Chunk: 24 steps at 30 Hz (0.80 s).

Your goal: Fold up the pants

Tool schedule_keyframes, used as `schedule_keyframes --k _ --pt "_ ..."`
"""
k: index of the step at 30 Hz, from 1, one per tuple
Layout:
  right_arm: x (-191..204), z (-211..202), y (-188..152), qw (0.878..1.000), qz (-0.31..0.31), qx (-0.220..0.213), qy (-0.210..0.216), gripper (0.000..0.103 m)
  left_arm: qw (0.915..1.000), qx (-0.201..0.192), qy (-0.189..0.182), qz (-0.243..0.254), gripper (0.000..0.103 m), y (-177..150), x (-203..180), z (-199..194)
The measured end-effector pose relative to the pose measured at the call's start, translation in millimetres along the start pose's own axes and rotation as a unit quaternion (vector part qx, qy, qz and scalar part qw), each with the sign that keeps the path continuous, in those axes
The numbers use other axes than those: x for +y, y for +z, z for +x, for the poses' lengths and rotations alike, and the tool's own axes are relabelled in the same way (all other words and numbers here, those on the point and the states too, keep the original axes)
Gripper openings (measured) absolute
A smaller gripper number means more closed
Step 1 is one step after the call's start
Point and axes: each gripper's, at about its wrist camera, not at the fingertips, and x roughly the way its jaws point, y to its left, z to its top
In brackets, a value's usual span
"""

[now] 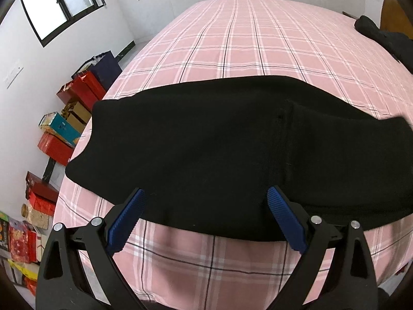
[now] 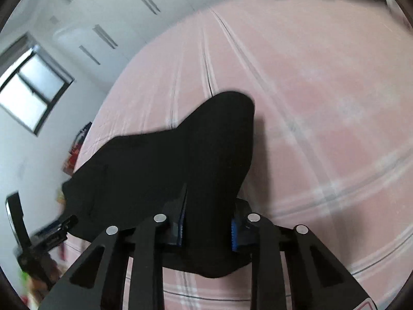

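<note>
One pair of black pants (image 1: 232,149) is what I have in front of me, spread across the near end of the bed (image 1: 258,46), which wears a pink plaid sheet. From my left wrist camera the garment lies flat as a single wide dark band running side to side, its near edge just past the bed's front. My left gripper (image 1: 206,201) hangs over that near edge with its two blue-padded fingers (image 1: 126,219) spread wide apart, holding nothing; I cannot tell if the tips touch the cloth. My right gripper (image 2: 206,222) has its two fingers pressed in against a bunch of the pants' fabric, which rises in a peak between and beyond them (this view is smeared by motion blur, so finer detail is lost). At the lower left of the right wrist view I can make out the left gripper beside the pants' far end. A second dark garment (image 1: 382,36) sits at the far right of the bed, well apart from the pants. Stacked boxes (image 1: 77,95), several of them red, line the floor along the wall under one window (image 1: 59,2).
</note>
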Motion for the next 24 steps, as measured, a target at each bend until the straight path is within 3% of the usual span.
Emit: schedule_keyframes --k 3,5,6,7,9,11,14,16,20,24 --pt "-27.5 36.7 -13.6 0.998 0.017 0.051 -0.032 0.022 1.0000 0.005 -0.001 -0.001 0.093 0.4 0.5 3.9" --pt "-28.4 29.3 -13.9 0.999 0.027 0.042 -0.015 0.031 0.9999 0.009 -0.007 -0.011 0.093 -0.3 5.0 5.9" --pt "-24.1 18.7 -10.5 0.998 0.027 0.039 -0.037 0.033 0.9997 0.010 -0.011 -0.019 0.093 -0.9 11.1 6.4" --pt "-23.5 8.9 -9.9 0.997 0.026 0.031 -0.059 0.042 0.9995 0.010 -0.012 -0.026 0.093 -1.1 17.4 7.4" --pt "-10.0 -23.6 -13.9 0.992 0.016 -0.014 -0.125 0.044 0.9986 0.015 -0.015 -0.049 0.093 -1.5 35.0 10.9" --pt "3.0 -44.5 -20.7 0.990 -0.001 -0.041 -0.137 0.047 0.9938 0.026 -0.038 -0.101 0.093 -2.8 69.2 16.4" --pt "44.8 -63.3 -42.3 0.990 -0.049 -0.058 -0.116 0.062 0.9742 0.028 -0.074 -0.211 0.093 -9.9 137.3 25.0" --pt "70.0 -64.6 -52.7 0.988 -0.083 -0.064 -0.111 0.068 0.9526 0.027 -0.093 -0.288 0.093 -19.3 186.7 36.8" --pt "130.3 -32.3 -61.3 0.975 -0.179 -0.044 -0.121 0.071 0.9212 0.041 -0.128 -0.365 0.093 -28.0 238.0 68.7" --pt "143.4 -13.8 -65.0 0.976 -0.182 -0.007 -0.120 0.075 0.8958 0.048 -0.184 -0.402 0.093 -23.4 251.8 104.0"
